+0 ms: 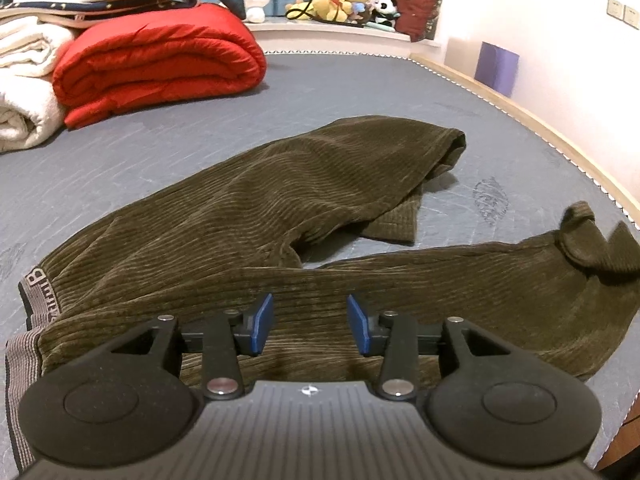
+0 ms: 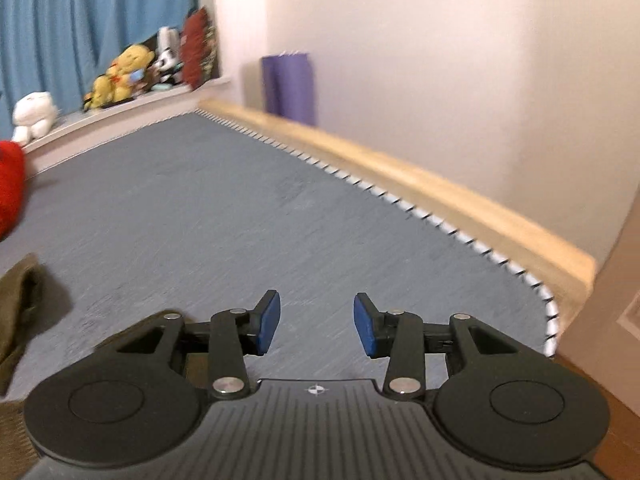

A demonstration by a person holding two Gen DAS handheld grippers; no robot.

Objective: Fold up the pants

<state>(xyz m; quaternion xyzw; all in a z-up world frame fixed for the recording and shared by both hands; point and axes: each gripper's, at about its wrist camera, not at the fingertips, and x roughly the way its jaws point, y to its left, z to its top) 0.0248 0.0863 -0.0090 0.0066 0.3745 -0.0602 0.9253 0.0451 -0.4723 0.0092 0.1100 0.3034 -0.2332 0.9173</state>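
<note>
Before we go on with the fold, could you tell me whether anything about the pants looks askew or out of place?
Yes. The olive corduroy pants lie splayed on the grey mattress: the two legs spread apart in a V. The far leg's cuff is doubled under itself, and the near leg's cuff is curled over rather than flat.

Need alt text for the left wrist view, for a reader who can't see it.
Olive-brown corduroy pants lie unfolded on a grey mattress, legs spread apart. The left tongs hover open above the fabric near the waistband. A folded red quilt sits at the back left.
</note>
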